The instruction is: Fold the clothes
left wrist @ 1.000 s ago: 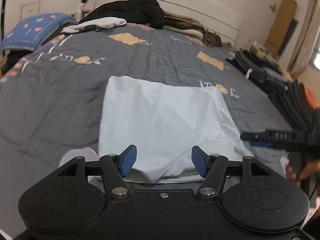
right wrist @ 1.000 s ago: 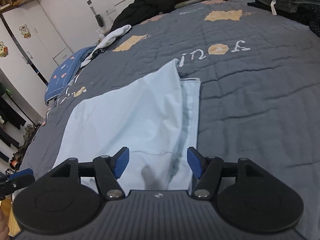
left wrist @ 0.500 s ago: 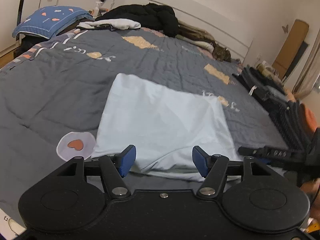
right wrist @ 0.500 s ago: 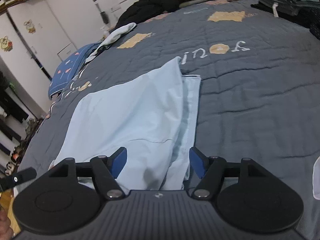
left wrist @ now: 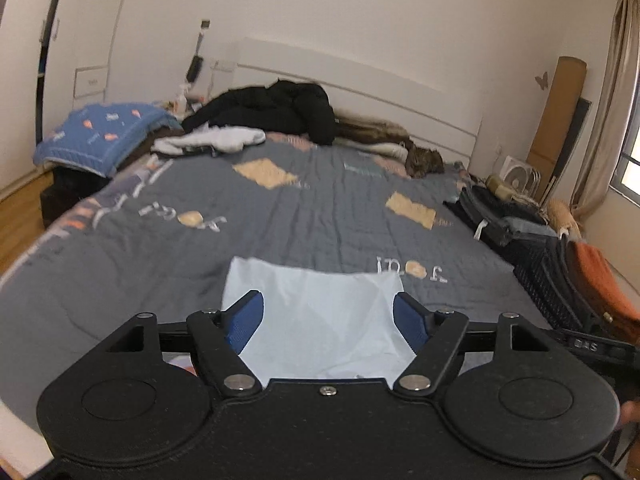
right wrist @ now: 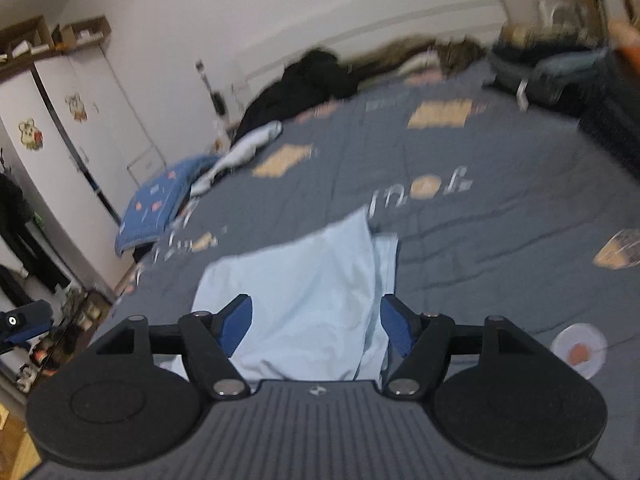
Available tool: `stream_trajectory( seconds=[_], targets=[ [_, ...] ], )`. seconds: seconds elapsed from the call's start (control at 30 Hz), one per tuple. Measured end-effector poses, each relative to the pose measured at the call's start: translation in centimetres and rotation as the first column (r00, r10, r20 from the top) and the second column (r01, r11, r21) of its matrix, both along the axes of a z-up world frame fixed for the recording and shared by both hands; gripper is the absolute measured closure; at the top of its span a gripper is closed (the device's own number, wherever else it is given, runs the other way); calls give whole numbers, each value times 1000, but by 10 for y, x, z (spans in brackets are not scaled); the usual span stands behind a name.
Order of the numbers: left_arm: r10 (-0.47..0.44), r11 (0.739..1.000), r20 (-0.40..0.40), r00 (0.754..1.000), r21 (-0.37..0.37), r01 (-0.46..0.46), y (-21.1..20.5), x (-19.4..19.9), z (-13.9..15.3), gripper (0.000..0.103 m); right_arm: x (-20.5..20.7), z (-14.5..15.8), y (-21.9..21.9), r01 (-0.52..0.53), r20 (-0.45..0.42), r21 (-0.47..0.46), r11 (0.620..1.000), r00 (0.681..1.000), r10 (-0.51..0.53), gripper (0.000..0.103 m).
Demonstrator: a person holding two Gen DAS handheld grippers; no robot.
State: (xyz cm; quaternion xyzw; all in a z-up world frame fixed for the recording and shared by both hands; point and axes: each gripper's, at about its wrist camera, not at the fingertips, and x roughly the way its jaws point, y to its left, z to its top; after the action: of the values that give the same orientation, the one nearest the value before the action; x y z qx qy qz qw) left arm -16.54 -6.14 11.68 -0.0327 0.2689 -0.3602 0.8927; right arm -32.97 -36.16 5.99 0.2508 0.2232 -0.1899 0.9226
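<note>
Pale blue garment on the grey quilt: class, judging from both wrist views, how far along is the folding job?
Done: the pale blue cotton garment lies on the grey quilted bedspread, folded into a rough rectangle, one layer over another along its right side. In hand: nothing; the left gripper and right gripper both have open, empty jaws. Left: the black jacket and white garment near the headboard lie unfolded.

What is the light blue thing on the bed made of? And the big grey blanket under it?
The light blue garment looks like thin, smooth woven cloth, maybe cotton: it lies flat with soft creases and a matte surface. The grey bedspread looks like padded, quilted fabric, with stitched lines and puffy wrinkles.
</note>
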Motion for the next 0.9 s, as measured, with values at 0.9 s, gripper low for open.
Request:
stream_trajectory(
  seconds=[0.9],
  targets=[
    [38,998,-16,999,50,-37,53,-62,-22,21,-98,54,89,2,-27,1,1000,1000,-2,28]
  ],
)
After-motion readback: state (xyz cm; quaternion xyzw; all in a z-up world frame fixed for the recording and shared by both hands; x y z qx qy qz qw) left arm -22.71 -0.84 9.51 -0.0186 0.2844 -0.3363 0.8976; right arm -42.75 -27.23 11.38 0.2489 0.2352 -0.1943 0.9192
